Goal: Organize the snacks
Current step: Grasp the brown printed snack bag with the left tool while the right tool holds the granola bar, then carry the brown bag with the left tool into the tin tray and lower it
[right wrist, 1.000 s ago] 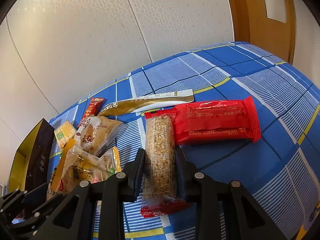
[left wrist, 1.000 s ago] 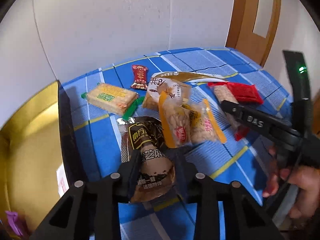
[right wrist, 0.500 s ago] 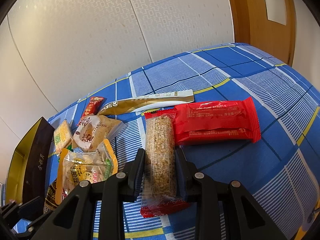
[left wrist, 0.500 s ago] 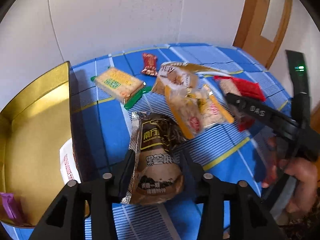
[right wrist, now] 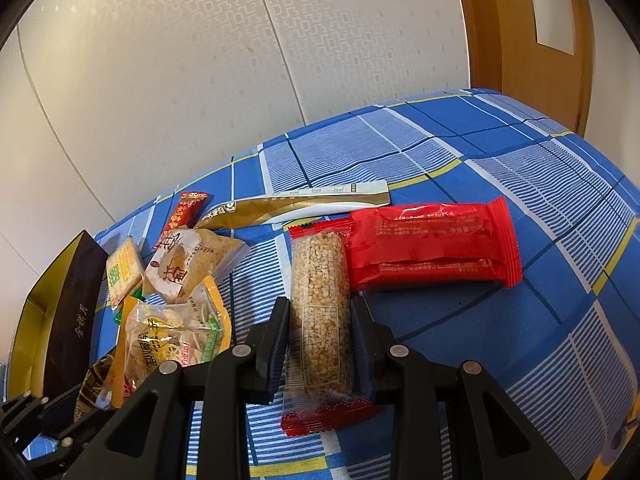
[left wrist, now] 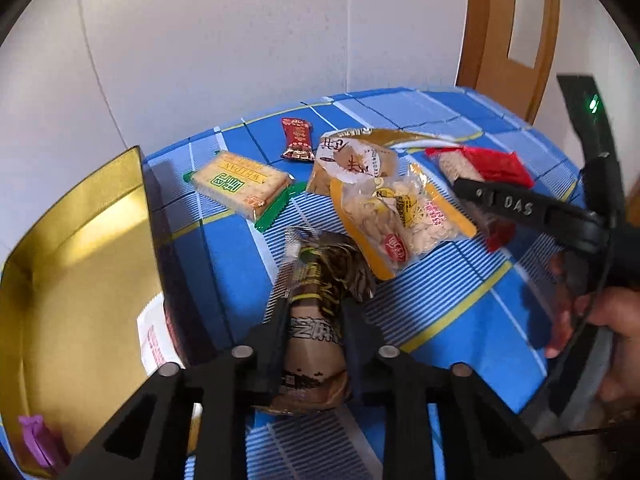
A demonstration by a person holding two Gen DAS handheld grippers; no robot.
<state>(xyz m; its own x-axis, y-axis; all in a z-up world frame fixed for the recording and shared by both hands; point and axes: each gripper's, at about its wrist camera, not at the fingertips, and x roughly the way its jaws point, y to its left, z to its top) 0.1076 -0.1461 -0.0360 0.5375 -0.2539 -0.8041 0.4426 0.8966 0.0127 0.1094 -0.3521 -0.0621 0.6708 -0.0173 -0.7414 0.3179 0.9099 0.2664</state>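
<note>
The left gripper (left wrist: 314,336) had just closed its fingers on the brown packet (left wrist: 318,320), long axis running away from them; the gold box (left wrist: 80,280) lay just left; the right gripper (right wrist: 320,344) clamped the grain bar (right wrist: 320,312).

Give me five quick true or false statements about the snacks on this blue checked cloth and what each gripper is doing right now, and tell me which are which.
1. The left gripper is shut on the dark brown snack packet. True; its jaws have just been closing on it.
2. The right gripper is clamped on the red packet. False; it grips the grain bar, and the red packet lies beside that.
3. The cracker pack lies inside the gold box. False; it lies on the tablecloth beside the box.
4. A purple item sits in the gold box. True.
5. The small red candy lies on top of the grain bar. False; it lies apart, towards the wall.
</note>
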